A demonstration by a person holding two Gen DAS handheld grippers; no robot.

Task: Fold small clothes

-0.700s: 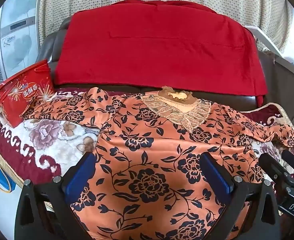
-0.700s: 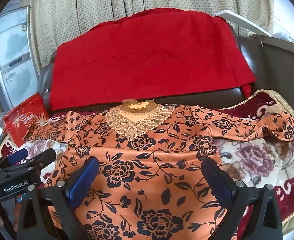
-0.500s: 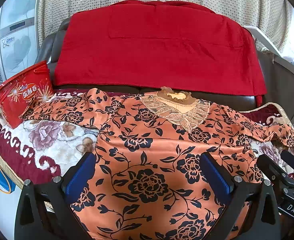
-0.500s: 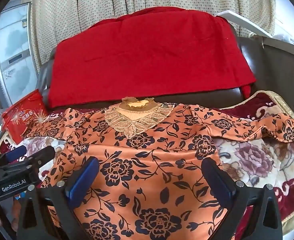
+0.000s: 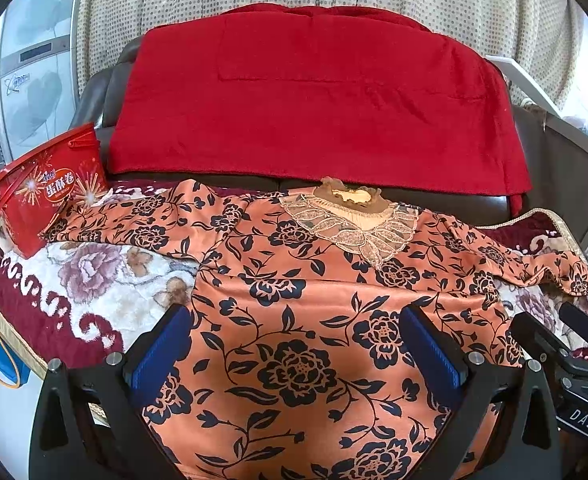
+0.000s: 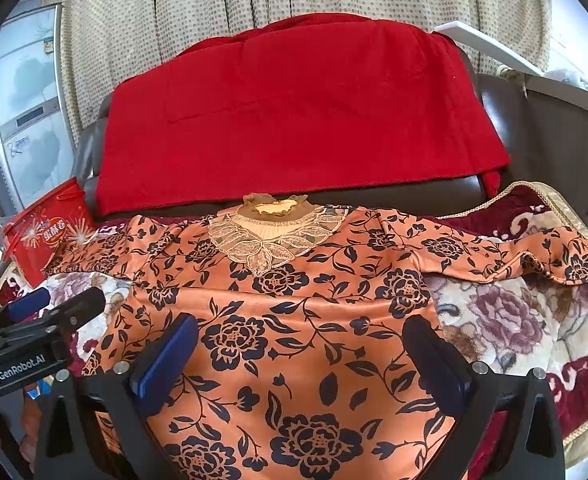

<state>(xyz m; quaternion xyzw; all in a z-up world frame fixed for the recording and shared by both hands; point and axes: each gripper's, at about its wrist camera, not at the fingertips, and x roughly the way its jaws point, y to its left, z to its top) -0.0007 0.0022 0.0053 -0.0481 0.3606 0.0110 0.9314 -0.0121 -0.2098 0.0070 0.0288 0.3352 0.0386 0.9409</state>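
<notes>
Orange floral blouse [image 5: 294, 320] lay flat on the sofa's blanket [image 5: 94, 280], sleeves spread, nothing folded yet. You had both tongs, left [image 5: 294, 344] and right [image 6: 302, 356], gaping empty; a sleeve grab seemed next.

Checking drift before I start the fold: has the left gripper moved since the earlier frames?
Barely. In the left wrist view the red tin and lace collar keep nearly the same spots, shifting only slightly. The left gripper hangs open over the floral top.

Bright daylight, sharp focus, fisheye bending and dark corners at edges
</notes>
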